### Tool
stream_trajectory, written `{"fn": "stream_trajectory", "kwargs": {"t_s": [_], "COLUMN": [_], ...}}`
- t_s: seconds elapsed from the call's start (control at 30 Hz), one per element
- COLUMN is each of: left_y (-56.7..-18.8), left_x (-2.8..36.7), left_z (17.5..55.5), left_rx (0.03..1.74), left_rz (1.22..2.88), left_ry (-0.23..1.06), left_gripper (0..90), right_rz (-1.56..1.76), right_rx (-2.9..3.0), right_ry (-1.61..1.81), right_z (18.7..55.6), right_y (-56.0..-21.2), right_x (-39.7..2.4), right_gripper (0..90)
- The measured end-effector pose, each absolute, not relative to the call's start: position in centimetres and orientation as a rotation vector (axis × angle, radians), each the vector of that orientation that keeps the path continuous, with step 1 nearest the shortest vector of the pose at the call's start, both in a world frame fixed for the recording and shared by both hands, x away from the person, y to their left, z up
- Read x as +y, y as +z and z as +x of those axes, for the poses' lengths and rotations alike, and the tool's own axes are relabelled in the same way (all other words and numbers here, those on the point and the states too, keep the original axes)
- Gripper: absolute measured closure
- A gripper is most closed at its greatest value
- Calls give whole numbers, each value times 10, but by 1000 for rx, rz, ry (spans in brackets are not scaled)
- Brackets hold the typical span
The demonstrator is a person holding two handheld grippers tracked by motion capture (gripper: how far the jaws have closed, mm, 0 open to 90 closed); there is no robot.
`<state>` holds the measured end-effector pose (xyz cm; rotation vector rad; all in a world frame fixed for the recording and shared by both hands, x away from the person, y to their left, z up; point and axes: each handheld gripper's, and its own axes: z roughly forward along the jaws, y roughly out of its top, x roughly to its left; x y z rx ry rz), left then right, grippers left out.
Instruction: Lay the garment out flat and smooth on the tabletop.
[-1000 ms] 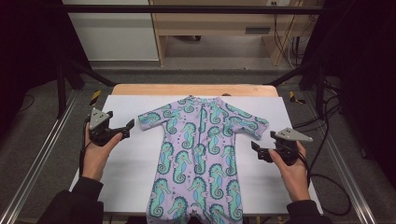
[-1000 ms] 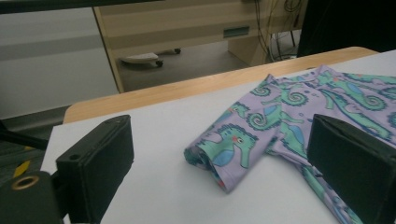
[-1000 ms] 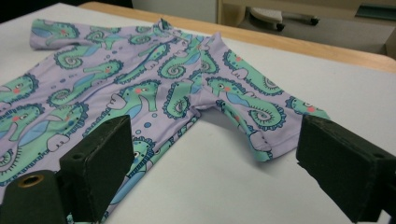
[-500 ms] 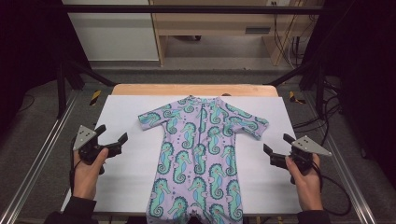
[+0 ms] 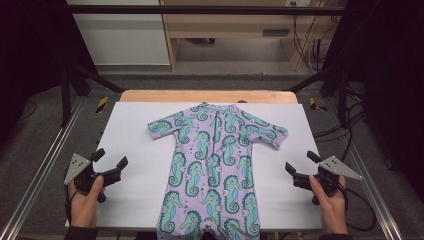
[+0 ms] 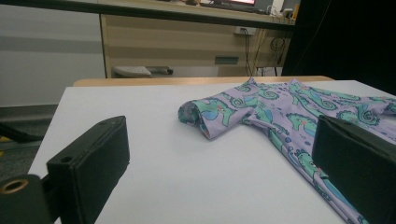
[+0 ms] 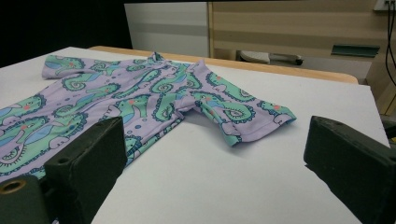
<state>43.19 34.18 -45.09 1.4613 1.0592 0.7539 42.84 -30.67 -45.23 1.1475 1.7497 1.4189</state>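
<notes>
where the white table (image 5: 130, 130) reaches its left edge, the left claw (image 5: 111, 161) hangs with jaws spread wide, gripping nothing. at the table's middle lies the seahorse-print suit (image 5: 215, 165), flat and face up (zip front showing), its 2 sleeves spread out. at the right edge, the right claw (image 5: 301, 167) has just been opening its jaws, nothing between them.

You're in a lab: white worktop (image 5: 135, 125) inside a metal frame (image 5: 45, 165), loose cables (image 5: 350, 130), wooden bench (image 5: 225, 25) behind.
</notes>
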Motion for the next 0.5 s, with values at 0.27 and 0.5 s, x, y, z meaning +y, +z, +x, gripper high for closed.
{"fn": "stream_trajectory", "kwargs": {"t_s": [0.27, 0.5], "left_y": [-454, -456], "left_x": [344, 341], "left_z": [419, 412], "left_rx": [1047, 1024], "left_rz": [1452, 1460], "left_ry": [745, 738], "left_gripper": [37, 32], "right_rz": [1146, 1108], "right_rx": [1752, 1764], "right_ry": [1442, 1453], "right_z": [423, 418], "right_y": [-460, -467], "right_x": [-309, -307], "right_gripper": [64, 58]}}
